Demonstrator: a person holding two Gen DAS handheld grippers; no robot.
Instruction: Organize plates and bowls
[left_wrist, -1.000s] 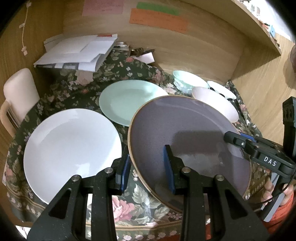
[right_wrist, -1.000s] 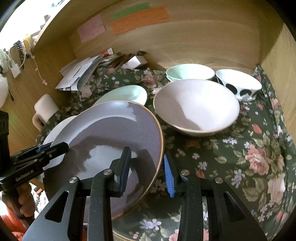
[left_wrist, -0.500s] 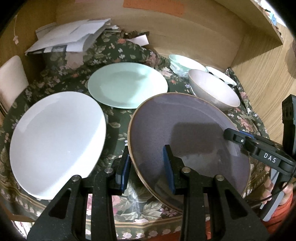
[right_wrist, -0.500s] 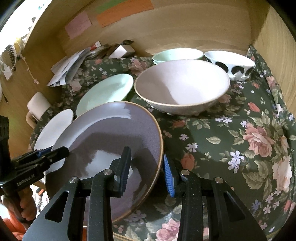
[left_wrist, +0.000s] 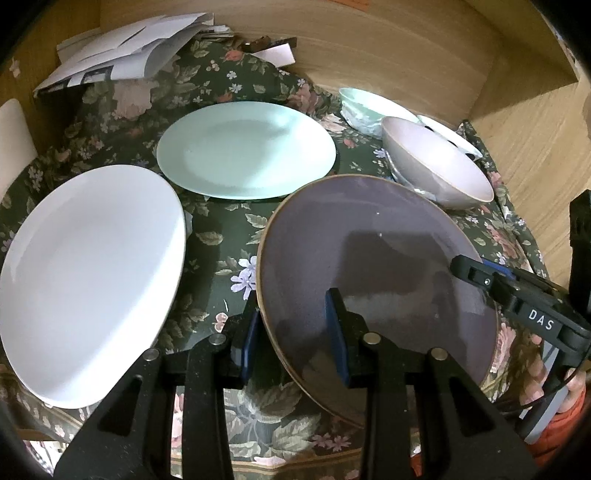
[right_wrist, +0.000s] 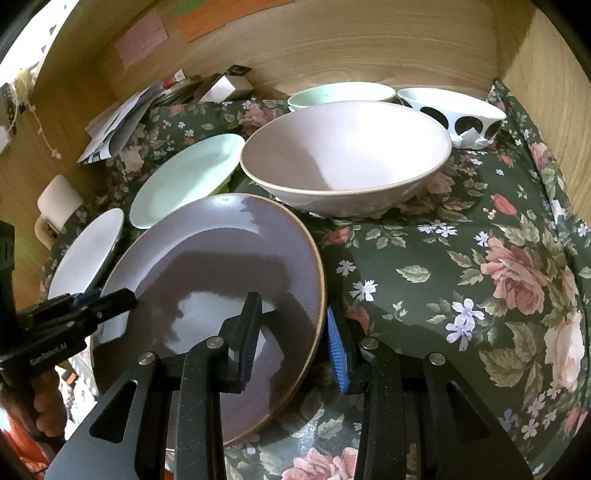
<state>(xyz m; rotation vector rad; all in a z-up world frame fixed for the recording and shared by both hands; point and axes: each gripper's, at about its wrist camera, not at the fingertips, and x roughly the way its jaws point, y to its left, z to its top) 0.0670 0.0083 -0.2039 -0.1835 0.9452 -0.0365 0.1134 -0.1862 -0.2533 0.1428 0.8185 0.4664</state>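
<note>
Purple plate (left_wrist: 369, 258) sits clamped at opposite rims by left hand-held gripper (left_wrist: 291, 332) and right hand-held gripper (right_wrist: 293, 332), tilted above the tabletop's (right_wrist: 480, 258) near edge.

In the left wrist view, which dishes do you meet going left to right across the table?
White plate → green plate → purple plate, gripped at its rim by both tongs → pink bowl.
</note>
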